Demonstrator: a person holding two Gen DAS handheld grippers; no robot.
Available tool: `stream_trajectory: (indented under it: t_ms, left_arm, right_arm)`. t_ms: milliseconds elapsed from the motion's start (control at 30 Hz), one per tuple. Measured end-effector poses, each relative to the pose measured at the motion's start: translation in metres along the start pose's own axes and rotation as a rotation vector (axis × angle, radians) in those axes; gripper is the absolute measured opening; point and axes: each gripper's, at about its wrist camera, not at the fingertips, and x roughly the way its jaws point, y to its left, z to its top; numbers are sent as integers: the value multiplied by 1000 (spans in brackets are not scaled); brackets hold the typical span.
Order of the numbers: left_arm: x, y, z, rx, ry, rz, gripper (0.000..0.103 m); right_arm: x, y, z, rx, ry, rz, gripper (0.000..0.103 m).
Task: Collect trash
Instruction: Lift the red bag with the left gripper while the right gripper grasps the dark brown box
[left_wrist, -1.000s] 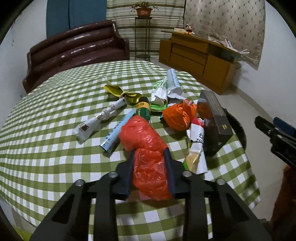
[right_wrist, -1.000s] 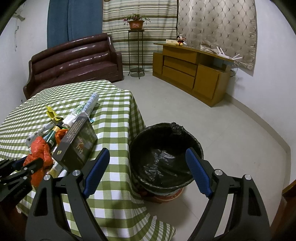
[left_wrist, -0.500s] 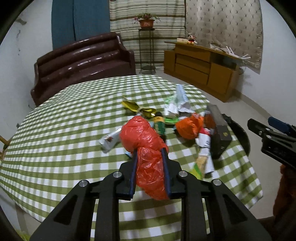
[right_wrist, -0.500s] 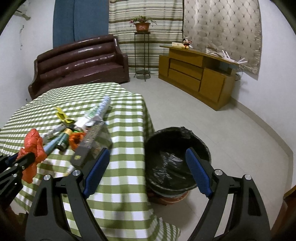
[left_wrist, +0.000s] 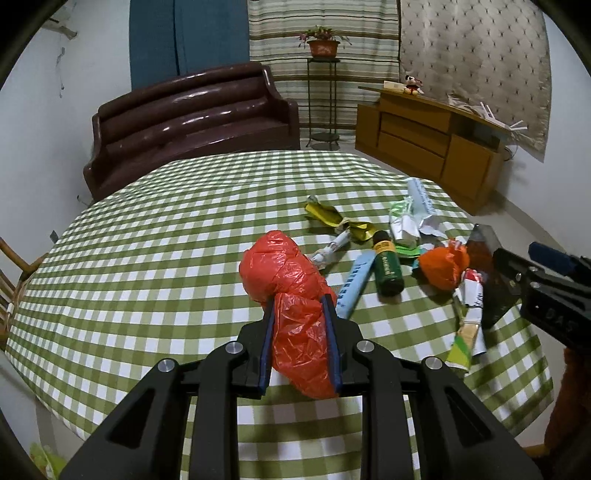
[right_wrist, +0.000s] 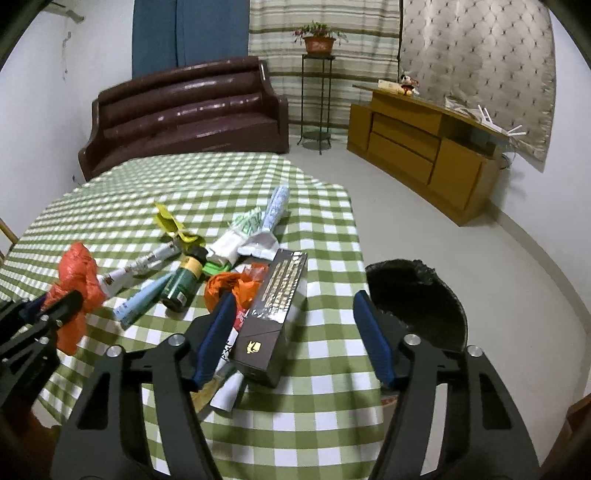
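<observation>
Red crinkled plastic bag (left_wrist: 295, 295) fills the middle of the left wrist view, clenched between the blue-edged jaws of the left hand-held gripper (left_wrist: 300, 314) and held above the green-and-white checked counter (left_wrist: 147, 258). Beyond it on the cloth lie a pale blue tube (left_wrist: 354, 281), a dark green bottle with a yellow label (left_wrist: 386, 266), a crumpled orange bag (left_wrist: 443, 266) and a yellow wrapper (left_wrist: 325, 216). From the right wrist view, the right hand-held gripper (right_wrist: 295, 325) has its jaws closing, apart on either side of a black rectangular box with gold print (right_wrist: 275, 317) that lies on the counter; its pads do not press on it. Just beside the counter edge, on the floor, stands a bin with a black liner (right_wrist: 417, 295).
</observation>
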Motion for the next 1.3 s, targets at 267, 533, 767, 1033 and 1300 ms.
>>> stream_trajectory:
  t_ms: [267, 533, 767, 1033, 1300]
  left_arm:
    - [8, 5, -3, -12, 18, -17, 24]
    - [13, 6, -3, -17, 19, -23, 24]
    - [8, -6, -1, -4, -2, -53, 24]
    - [-3, -47, 15, 44, -53, -135, 24]
    - [-2, -109, 31, 110, -91, -225, 24]
  right_arm:
    - [8, 1, -3, -12, 45, -4, 37]
    - [11, -3, -12, 2, 69, 17, 23]
    - [1, -11, -11, 6, 30, 13, 22]
    - [-11, -50, -4, 36, -23, -49, 22]
    - [-4, -104, -8, 91, -40, -117, 22]
